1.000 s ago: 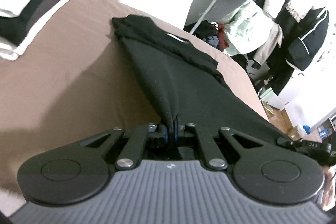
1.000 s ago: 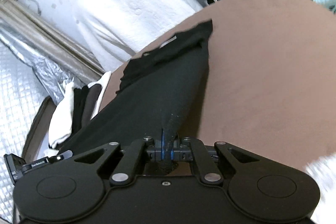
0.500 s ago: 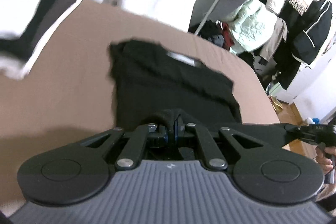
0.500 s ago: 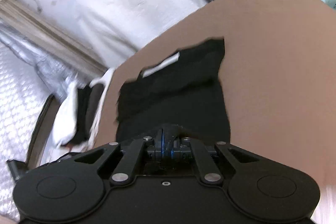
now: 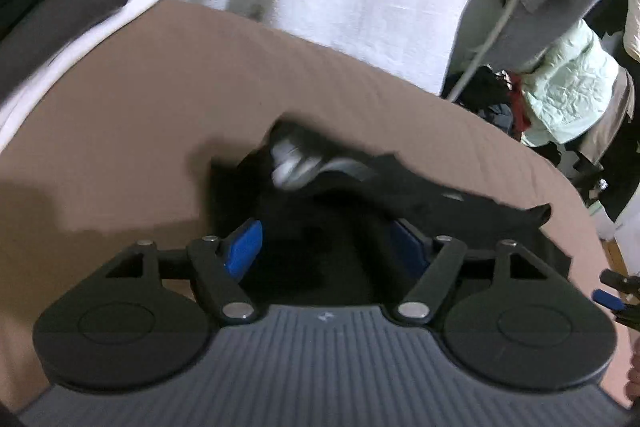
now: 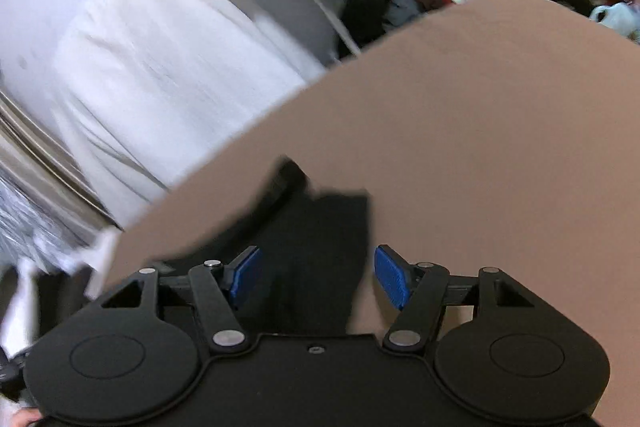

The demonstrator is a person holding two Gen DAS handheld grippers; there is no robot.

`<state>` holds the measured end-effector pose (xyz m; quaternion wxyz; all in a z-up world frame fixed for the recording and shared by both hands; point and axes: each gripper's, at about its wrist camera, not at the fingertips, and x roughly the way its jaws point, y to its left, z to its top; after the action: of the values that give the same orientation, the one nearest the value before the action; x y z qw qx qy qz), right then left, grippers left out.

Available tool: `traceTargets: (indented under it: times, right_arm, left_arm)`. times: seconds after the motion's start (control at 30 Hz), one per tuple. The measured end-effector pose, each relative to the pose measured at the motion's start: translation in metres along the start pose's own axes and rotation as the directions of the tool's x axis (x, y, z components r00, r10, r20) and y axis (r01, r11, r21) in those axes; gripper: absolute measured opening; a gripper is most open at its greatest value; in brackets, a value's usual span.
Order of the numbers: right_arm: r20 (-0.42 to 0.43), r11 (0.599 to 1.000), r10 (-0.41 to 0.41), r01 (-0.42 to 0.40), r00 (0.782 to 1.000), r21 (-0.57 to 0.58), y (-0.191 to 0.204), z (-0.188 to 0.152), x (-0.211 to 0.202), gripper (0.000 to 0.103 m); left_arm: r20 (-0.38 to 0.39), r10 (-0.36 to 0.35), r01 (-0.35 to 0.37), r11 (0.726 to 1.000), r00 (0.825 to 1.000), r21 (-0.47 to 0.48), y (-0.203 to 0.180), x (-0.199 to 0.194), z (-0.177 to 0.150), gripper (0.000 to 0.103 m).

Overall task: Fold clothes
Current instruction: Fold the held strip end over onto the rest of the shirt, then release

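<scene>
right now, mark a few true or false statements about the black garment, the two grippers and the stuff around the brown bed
1. The black fabric garment lies on the brown bed sheet. True.
2. The left gripper pinches the garment tight. False: its jaws are opening, pads clear of the cloth.
3. The right gripper has blue pads. True.
4. A red towel covers the bed. False: only the black garment lies there.
5. A folded dark and white clothes stack sits at the bed's far left in the left wrist view. True.

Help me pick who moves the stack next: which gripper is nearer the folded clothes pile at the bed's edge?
Left. The left gripper has the folded clothes pile just ahead-left; the right gripper sits farther along the black garment.
</scene>
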<state>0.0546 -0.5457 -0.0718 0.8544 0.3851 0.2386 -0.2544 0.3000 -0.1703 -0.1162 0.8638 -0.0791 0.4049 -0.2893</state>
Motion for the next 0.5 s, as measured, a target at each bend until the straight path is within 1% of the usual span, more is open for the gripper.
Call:
traceTargets:
  times: [0.03,0.13,0.17,0.23,0.3,0.37,0.43,0.5]
  right_arm:
    - [0.000,1.000,-0.015,0.015,1.000,-0.014,0.006,-0.004,-0.002,0.069]
    - [0.053,0.998,-0.042,0.045,0.998,-0.053,0.031,-0.022,-0.023,0.069]
    - [0.072,0.998,-0.036,0.040,0.997,-0.054,0.038,-0.031,-0.032,0.069]
    - [0.097,0.998,-0.029,0.034,0.995,-0.054,0.047,-0.048,-0.049,0.069]
    - [0.097,0.997,-0.040,0.046,0.994,-0.069,0.048,-0.062,-0.061,0.069]
    - [0.087,0.993,-0.045,0.054,0.995,-0.108,0.052,-0.067,-0.065,0.069]
    - [0.083,0.989,-0.047,0.058,0.995,-0.138,0.053,-0.065,-0.065,0.069]
    - [0.097,0.991,-0.067,0.078,0.993,-0.114,0.049,-0.064,-0.068,0.069]
  left_arm:
    - [-0.005,0.009,-0.009,1.000,1.000,-0.005,0.006,0.001,-0.004,0.071]
    - [-0.027,0.040,-0.040,0.999,0.999,-0.013,0.011,-0.001,-0.008,0.071]
    - [-0.043,0.048,-0.048,0.999,0.998,-0.022,0.010,-0.002,-0.010,0.071]
    - [-0.053,0.041,-0.043,0.998,0.998,-0.041,0.010,-0.007,-0.016,0.071]
    - [-0.056,0.047,-0.050,0.997,0.997,-0.051,0.006,-0.010,-0.022,0.073]
    - [-0.066,0.066,-0.069,0.996,0.996,-0.050,-0.001,-0.013,-0.029,0.073]
    - [-0.074,0.078,-0.082,0.996,0.994,-0.046,-0.007,-0.018,-0.035,0.073]
    - [-0.068,0.086,-0.088,0.995,0.994,-0.041,-0.014,-0.026,-0.043,0.073]
